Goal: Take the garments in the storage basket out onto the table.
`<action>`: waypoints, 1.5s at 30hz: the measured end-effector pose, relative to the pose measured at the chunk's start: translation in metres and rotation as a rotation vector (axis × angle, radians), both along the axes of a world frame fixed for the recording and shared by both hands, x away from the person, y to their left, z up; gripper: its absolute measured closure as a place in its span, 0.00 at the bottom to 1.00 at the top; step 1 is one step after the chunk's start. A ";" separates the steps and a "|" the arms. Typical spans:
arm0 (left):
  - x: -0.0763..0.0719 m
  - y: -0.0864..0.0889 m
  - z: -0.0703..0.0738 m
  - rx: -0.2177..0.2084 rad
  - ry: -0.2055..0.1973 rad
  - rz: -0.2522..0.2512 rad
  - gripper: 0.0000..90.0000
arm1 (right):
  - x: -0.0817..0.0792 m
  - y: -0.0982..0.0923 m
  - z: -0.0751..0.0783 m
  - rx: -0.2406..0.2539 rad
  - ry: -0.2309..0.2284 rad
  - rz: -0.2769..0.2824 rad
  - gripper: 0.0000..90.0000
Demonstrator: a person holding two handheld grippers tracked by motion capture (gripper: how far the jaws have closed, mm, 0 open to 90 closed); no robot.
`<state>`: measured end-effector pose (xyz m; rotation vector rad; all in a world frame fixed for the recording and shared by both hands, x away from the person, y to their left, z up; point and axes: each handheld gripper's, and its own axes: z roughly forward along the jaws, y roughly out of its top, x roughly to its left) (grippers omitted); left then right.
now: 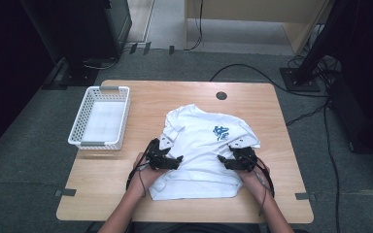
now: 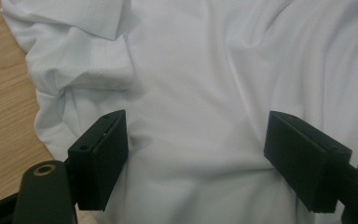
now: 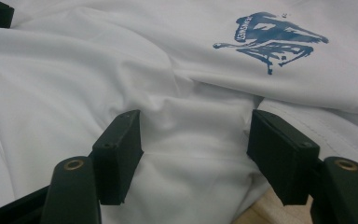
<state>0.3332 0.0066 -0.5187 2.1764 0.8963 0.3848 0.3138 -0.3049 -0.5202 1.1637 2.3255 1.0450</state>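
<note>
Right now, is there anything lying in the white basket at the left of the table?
No. In the high view the white basket shows a bare floor, and the white T-shirt lies on the table beside it.

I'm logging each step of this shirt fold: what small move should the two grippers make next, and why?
Probably lower both and close on the cloth. The left gripper and right gripper stand open over the white T-shirt, at its left and right sides, with only loose fabric between the jaws. Nothing is pinched yet, so no fold can be lifted.
</note>
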 end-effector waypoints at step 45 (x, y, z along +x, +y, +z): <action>0.026 -0.005 0.024 0.058 -0.029 -0.067 0.15 | 0.013 -0.005 0.020 0.010 0.008 -0.008 0.18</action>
